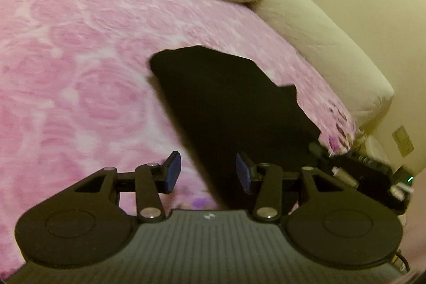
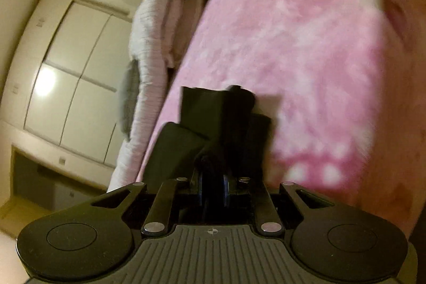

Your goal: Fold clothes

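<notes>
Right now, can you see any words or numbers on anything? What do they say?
No words or numbers can be read.
Left gripper: a small pale mark on its body, too small to read.
Right gripper: only a small crosshair sign on its body.
Black garment: no label showing.

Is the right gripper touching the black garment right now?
Touching. In the right wrist view the right gripper has its jaws closed on a bunched fold of the black garment, which rises straight from between its blue pads.

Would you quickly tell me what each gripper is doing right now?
Left gripper: open, holding nothing, above the black garment.
Right gripper: closed on the black garment.
</notes>
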Motion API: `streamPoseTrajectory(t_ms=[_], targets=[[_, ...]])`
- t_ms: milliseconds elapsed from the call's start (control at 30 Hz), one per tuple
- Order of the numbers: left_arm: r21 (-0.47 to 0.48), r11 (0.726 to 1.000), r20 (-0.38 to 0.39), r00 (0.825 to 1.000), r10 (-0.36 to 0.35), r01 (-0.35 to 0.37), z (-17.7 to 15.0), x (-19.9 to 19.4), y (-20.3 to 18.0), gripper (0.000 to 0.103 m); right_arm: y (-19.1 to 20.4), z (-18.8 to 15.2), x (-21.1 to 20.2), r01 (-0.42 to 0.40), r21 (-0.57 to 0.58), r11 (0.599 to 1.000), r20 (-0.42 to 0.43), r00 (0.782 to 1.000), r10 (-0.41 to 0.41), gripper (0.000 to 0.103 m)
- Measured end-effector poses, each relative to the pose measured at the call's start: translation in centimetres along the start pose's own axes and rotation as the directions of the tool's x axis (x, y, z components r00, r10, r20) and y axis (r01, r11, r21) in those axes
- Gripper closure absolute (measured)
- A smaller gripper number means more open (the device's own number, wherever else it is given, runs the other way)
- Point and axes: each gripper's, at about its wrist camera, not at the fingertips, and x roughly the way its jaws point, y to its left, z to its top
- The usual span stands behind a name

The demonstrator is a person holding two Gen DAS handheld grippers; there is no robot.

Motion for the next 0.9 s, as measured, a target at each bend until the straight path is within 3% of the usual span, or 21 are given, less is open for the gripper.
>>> streamPoseTrajectory(t_ms=[100, 200, 400, 633, 733, 800, 900], targets=[[-0.008, 1.000, 0.006, 1.000, 0.002, -0.002, 0.5, 0.3, -0.5, 0.062, 3.2, 1.8, -0.7, -0.097, -0.124, 0.988, 0.028, 0.994, 0.102, 0.091], [-0.006, 1.000, 0.012, 1.000, -0.003, 0.003, 1.2, 0.4, -0.9, 0.062, 4.0, 3.6, -1.8, -0.113, -0.169, 0.979, 0.055, 0.991, 0.124, 0.091], [-0.001, 1.000, -0.015, 1.000, 0.005, -0.005, 1.3, 1.9, -1.0, 0.062, -1.9, 4.2, -1.3, 0.014, 0.018, 1.000, 0.090, 0.996, -0.016, 0.091], [-0.036, 0.999, -0.025, 1.000, -0.018, 0.017, 1.3, 2.8, -0.7, 0.062, -1.8, 3.4, -2.0, 0.071, -0.040, 0.997, 0.100, 0.993, -0.067, 0.091], [-0.079, 0.996, -0.020, 0.998, -0.053, 0.052, 1.6, 3.1, -0.3, 0.057, -2.4, 3.0, -2.3, 0.070, 0.061, 0.996, 0.078, 0.994, -0.074, 0.078], [-0.127, 0.990, -0.023, 0.997, -0.072, 0.069, 1.8, 3.5, 0.5, 0.056, -2.9, 2.8, -2.5, 0.070, 0.128, 0.989, 0.063, 0.995, -0.078, 0.051], [-0.218, 0.970, -0.018, 0.993, -0.118, 0.111, 2.4, 4.2, 1.7, 0.056, -3.5, 2.4, -2.8, 0.071, 0.227, 0.971, 0.039, 0.996, -0.082, 0.032]])
